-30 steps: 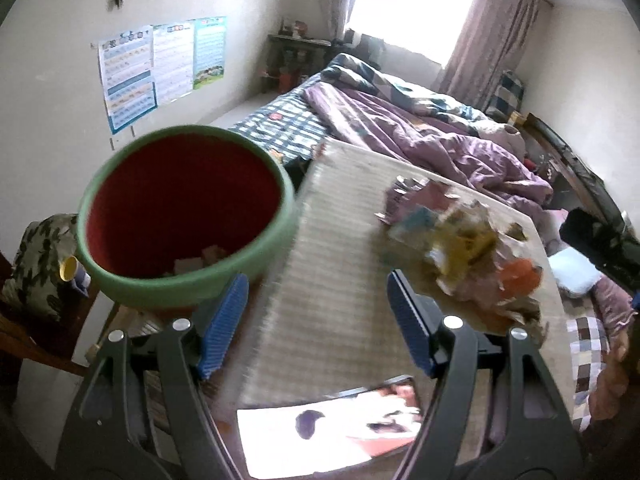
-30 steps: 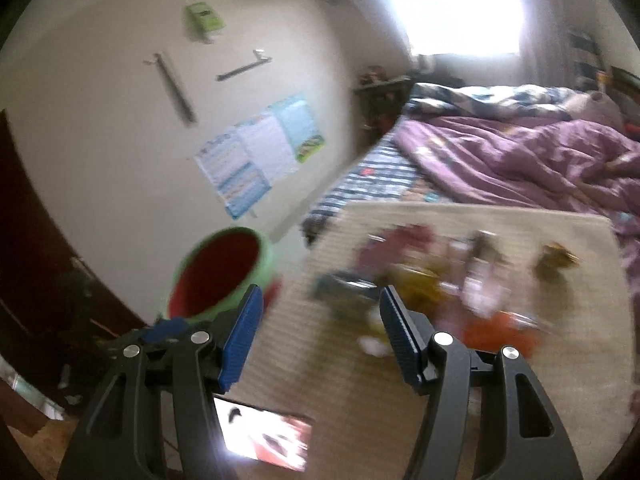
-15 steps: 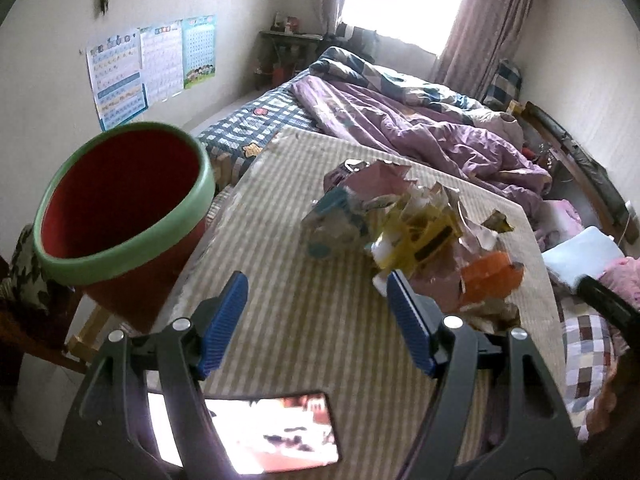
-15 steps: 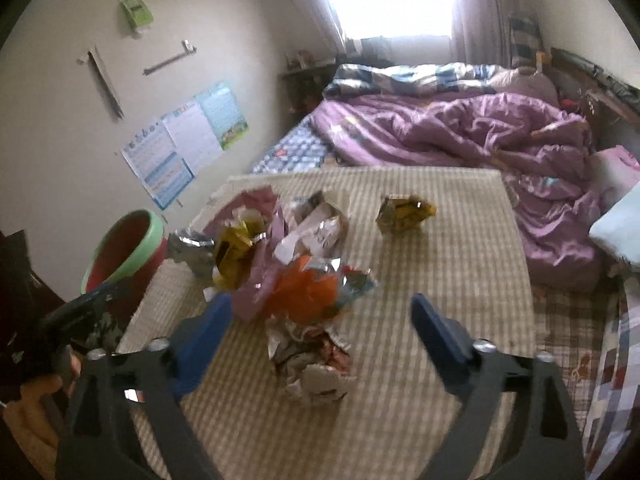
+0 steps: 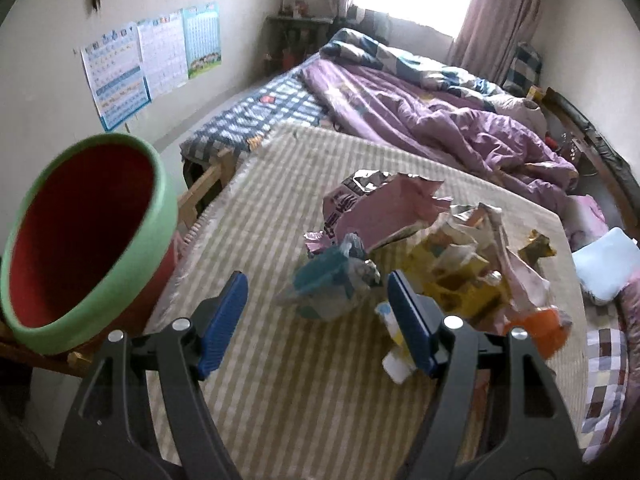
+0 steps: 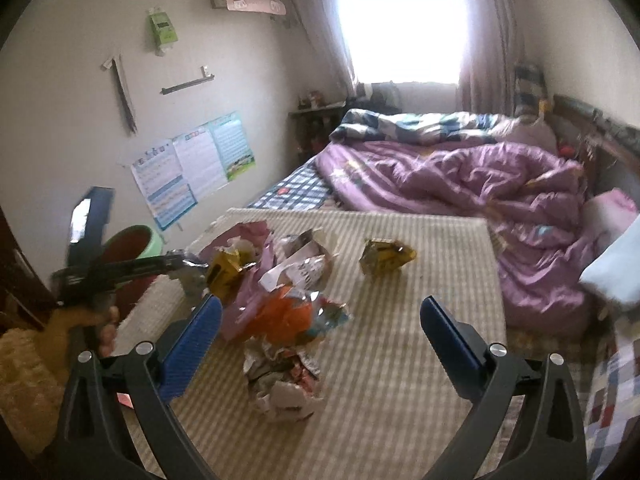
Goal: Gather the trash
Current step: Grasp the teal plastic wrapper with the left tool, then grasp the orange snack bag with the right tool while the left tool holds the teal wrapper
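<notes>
Trash is lying heaped on a striped mat point(image 5: 280, 380), ahead of both grippers. Seen from the left wrist, the left gripper point(image 5: 318, 320) is hanging over the mat with its blue pads spread and gripping nothing; a teal-and-silver wrapper point(image 5: 332, 284) is sitting just beyond the gap between them, not touching either pad. Past that wrapper a pink torn bag point(image 5: 384, 208) is lying, and to the right of the right-hand pad a yellow crumpled wrapper point(image 5: 460, 280) and an orange wrapper point(image 5: 540, 328) are spreading out. A small white scrap point(image 5: 394, 356) is lying just beside the right-hand pad. Off to the left of this gripper, beyond the mat's edge, a red bin with a green rim point(image 5: 132, 264) is tilting toward the camera.

From the right wrist, the right gripper point(image 6: 320, 332) is standing spread very wide, with nothing pinched. A crumpled white-and-red wrapper point(image 6: 284, 380) is lying between and just below its pads, apart from both. The orange wrapper and the main pile point(image 6: 272, 280) are lying just ahead, toward the left pad. A lone gold wrapper point(image 6: 384, 260) is sitting farther ahead, apart from the pile. Far left of this gripper, a hand point(image 6: 92, 316) is holding the other tool in front of the bin. A rumpled purple quilt point(image 6: 460, 184) is lying beyond the mat.
</notes>
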Demonstrator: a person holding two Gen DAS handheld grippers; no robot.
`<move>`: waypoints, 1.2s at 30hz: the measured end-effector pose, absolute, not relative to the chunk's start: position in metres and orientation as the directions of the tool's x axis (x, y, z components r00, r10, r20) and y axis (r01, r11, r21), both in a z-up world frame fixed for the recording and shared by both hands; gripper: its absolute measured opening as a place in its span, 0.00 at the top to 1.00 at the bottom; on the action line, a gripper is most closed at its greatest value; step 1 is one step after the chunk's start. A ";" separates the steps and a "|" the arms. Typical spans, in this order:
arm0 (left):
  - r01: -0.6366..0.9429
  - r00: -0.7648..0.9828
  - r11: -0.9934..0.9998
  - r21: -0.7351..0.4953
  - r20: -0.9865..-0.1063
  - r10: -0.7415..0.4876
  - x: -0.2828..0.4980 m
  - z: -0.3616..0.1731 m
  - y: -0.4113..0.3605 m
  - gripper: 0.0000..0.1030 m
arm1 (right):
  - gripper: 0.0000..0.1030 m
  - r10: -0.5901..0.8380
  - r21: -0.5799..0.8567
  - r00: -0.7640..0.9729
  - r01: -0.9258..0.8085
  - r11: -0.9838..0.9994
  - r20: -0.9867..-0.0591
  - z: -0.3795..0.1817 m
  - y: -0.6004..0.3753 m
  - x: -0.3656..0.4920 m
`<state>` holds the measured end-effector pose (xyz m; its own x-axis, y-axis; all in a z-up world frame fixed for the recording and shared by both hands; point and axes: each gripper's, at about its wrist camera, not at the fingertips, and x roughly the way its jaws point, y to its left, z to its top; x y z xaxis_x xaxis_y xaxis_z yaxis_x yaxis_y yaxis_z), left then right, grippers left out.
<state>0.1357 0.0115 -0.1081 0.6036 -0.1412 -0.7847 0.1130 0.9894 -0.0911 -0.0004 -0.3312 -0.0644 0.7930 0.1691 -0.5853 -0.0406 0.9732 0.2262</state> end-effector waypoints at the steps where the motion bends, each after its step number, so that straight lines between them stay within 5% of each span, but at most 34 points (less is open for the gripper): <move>1: 0.112 0.594 0.989 -0.094 -0.792 -0.143 0.139 -0.112 0.011 0.33 | 0.06 0.181 0.236 0.785 -0.046 0.971 -0.592 -0.065 -0.331 0.000; 9: 0.115 0.543 0.986 -0.124 -0.823 -0.166 0.146 -0.128 0.008 0.68 | 0.07 0.201 0.244 0.756 -0.057 0.968 -0.623 -0.069 -0.324 0.008; 22: 0.157 0.618 0.968 -0.197 -0.745 -0.251 0.069 -0.080 0.011 0.70 | 0.07 0.242 0.285 0.655 -0.041 0.958 -0.716 -0.093 -0.323 0.064; 36: 0.166 0.555 0.962 -0.218 -0.785 -0.274 0.045 -0.100 0.006 0.70 | 0.07 0.294 0.346 0.519 0.002 0.938 -0.802 -0.147 -0.316 0.109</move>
